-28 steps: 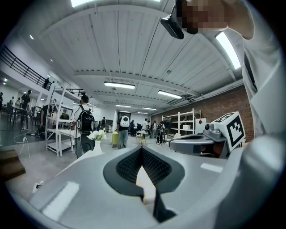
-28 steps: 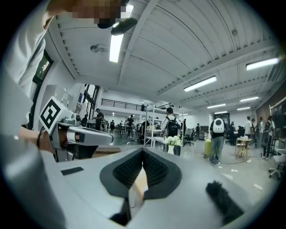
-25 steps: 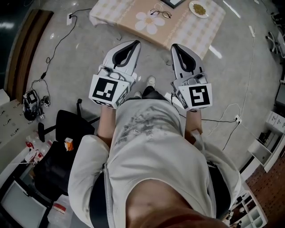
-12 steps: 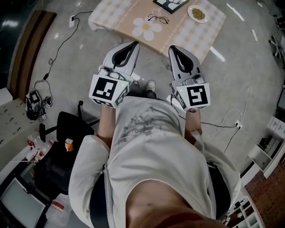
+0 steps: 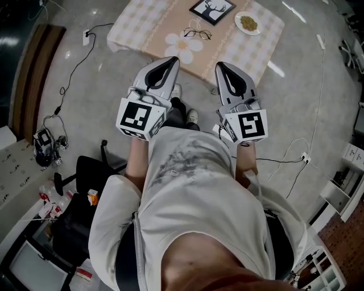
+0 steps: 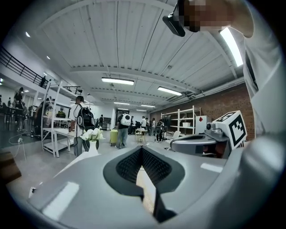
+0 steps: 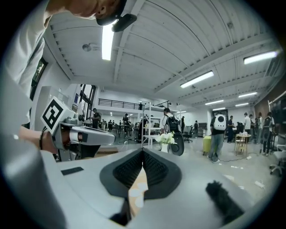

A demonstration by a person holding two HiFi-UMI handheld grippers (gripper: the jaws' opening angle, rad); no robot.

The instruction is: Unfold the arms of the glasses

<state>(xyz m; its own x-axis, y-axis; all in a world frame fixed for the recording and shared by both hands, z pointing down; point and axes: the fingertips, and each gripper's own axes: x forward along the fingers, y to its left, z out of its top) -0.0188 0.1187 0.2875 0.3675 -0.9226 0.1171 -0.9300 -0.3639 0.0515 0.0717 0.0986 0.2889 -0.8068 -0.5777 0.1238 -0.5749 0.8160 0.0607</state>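
The glasses [image 5: 197,33] lay on the counter [image 5: 142,23], on its checked cloth. They sat just beyond a printed daisy [image 5: 183,44] and short of a framed picture [image 5: 212,9], with a small plate [image 5: 248,23] of something greenish off to their right. Whether their arms were folded could not be told at that size. Both claws were held out level before the person's chest, side by side and well apart from the glasses. The left claw [image 5: 172,58] had its jaws together, tips meeting with nothing between them. The right claw [image 5: 221,64] was likewise closed and empty. In the left gripper view a vase of white flowers [image 6: 91,135] showed beyond the jaws.
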